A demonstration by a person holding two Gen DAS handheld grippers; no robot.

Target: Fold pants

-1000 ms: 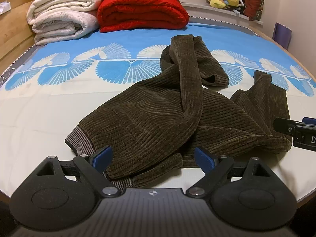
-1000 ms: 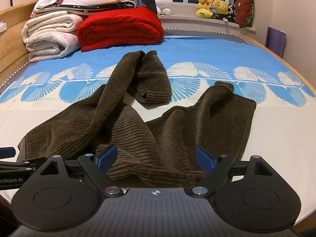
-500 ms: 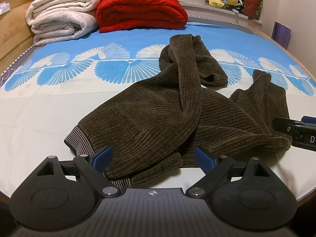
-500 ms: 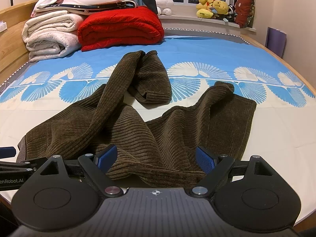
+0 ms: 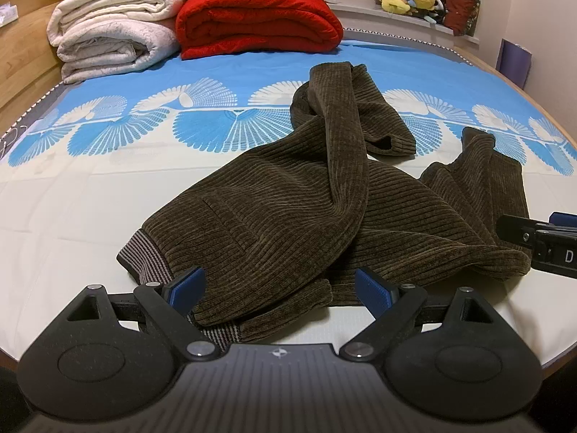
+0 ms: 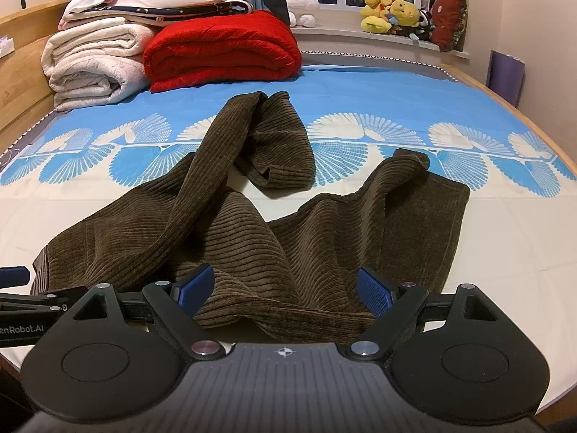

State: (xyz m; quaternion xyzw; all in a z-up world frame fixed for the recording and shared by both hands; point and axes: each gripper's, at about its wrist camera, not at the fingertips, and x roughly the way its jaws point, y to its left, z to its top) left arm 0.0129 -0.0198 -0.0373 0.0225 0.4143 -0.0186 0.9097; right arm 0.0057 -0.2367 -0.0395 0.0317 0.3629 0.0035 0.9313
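Observation:
Dark brown corduroy pants [image 5: 288,216] lie crumpled on the bed, one leg twisted up toward the far side, the striped waistband [image 5: 144,256] at the near left. They also show in the right wrist view [image 6: 252,223]. My left gripper [image 5: 279,287] is open, its blue pads on either side of the near waistband edge. My right gripper [image 6: 285,288] is open over the pants' near folded edge. Neither holds cloth. The right gripper's tip [image 5: 533,241] shows at the right of the left wrist view.
The bed [image 5: 72,209] has a cream and blue fan-patterned sheet. Folded white blankets [image 5: 108,36] and a red quilt [image 5: 259,18] are stacked at the far side. Plush toys [image 6: 393,14] sit on the windowsill. The wooden bed edge [image 6: 541,144] runs along the right.
The left wrist view has tilted down slightly. The pants and the right gripper have not moved.

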